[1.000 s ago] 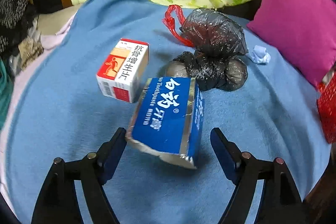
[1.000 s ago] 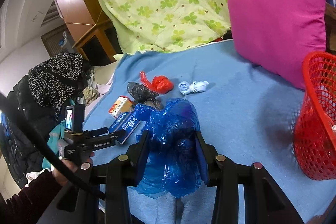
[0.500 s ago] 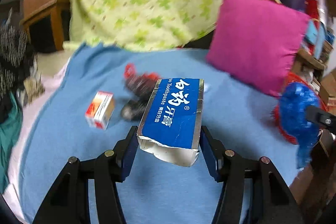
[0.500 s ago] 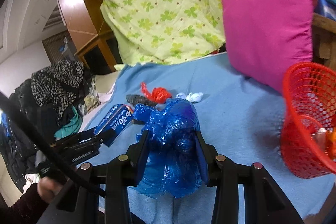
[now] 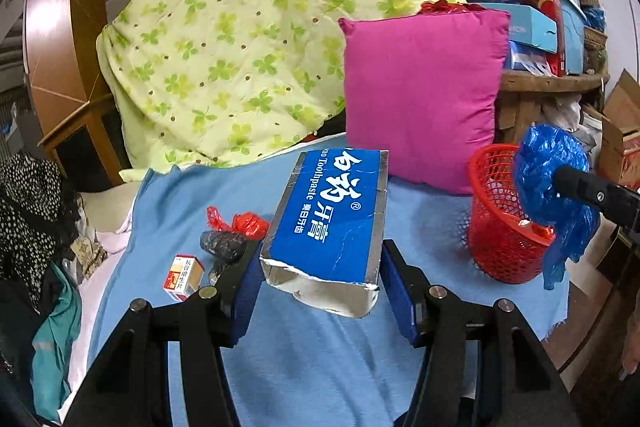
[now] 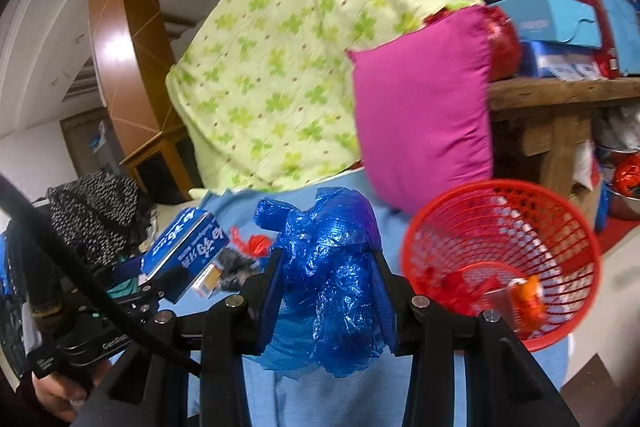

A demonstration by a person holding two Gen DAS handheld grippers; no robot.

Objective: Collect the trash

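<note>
Two pieces of trash are in the air at this moment, and each one can be lost. The left gripper (image 5: 320, 279) has its fingers clamped on the sides of the box (image 5: 332, 219), a blue toothpaste carton with a torn open near end, held above the blue sheet (image 5: 320, 367). The carton is thin and hollow, so I think a hard squeeze may crush it and a loose one may let it slide down. The right gripper (image 6: 326, 291) has its fingers pressed on the bag (image 6: 332, 267), a crumpled blue plastic one, which is just left of the basket (image 6: 560, 227) and near its rim. The basket stands at the right edge of the sheet, close to the drop to the floor. If the bag is let go too early, it may fall on the sheet; its loose tail may also catch the rim and tip the light basket. More trash, a small box (image 5: 184, 277), a black bag (image 5: 224, 245) and a red bag (image 5: 240, 223), lies far left on the sheet.
</note>
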